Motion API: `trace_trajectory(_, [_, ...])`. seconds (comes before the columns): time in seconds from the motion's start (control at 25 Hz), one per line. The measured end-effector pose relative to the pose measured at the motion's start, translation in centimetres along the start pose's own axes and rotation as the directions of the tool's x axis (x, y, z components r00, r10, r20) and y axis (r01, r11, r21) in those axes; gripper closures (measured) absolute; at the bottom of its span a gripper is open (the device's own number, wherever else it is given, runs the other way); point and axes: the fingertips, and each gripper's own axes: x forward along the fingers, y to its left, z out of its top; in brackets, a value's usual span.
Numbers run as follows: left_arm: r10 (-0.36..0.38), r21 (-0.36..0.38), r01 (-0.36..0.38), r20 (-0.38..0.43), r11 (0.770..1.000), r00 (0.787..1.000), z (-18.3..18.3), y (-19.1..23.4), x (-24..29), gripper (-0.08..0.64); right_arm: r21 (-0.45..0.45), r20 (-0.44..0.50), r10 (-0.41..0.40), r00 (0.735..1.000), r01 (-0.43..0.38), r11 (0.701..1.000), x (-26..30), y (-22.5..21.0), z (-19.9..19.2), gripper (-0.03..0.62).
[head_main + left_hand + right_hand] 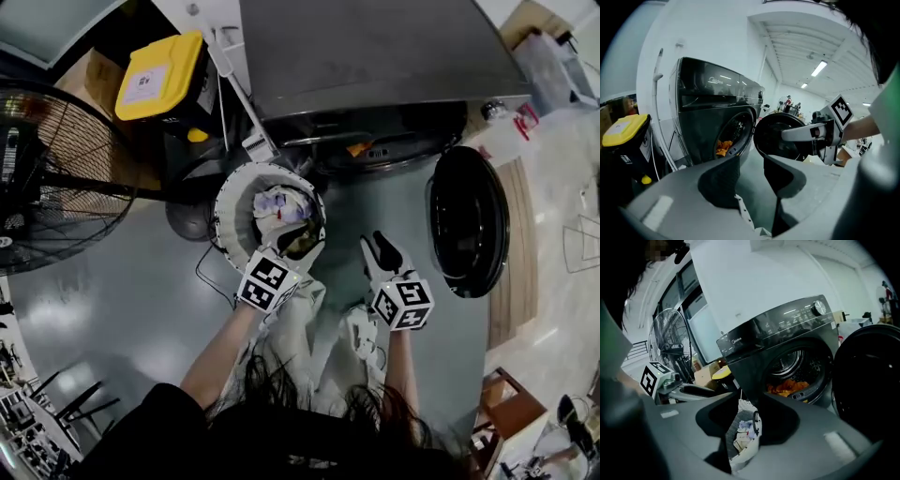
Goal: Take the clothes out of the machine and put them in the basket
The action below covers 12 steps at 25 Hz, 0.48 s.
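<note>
The dark washing machine (375, 56) stands with its round door (469, 220) swung open to the right. Orange clothes (359, 148) lie in the drum (787, 386), seen also in the left gripper view as orange clothes (723, 146). A white round basket (225, 202) on the floor holds pale and lilac clothes (277, 206). My left gripper (298, 246) hangs open over the basket's near rim, nothing between its jaws (751, 161). My right gripper (377, 248) is open and empty, between basket and door; the basket (745, 432) shows through its gap.
A large floor fan (56, 178) stands at the left. A black bin with a yellow lid (159, 75) sits beside the machine. Cables run on the grey floor near the basket. Wooden furniture (511, 403) is at the lower right.
</note>
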Motion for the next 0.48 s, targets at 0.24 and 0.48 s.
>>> trace_trajectory(0.24, [0.064, -0.053, -0.062, 0.05, 0.997, 0.997, 1.7, -5.1, 2.5, 0.391, -0.042, -0.009, 0.019, 1.0, -0.019, 0.999, -4.4, -4.8, 0.2, 0.445])
trace_trajectory(0.48, [0.121, -0.112, -0.112, 0.078, 0.987, 0.99, 2.2, -10.5, 5.1, 0.391, -0.047, 0.008, 0.058, 0.998, -0.057, 0.997, -7.4, -9.4, 0.4, 0.449])
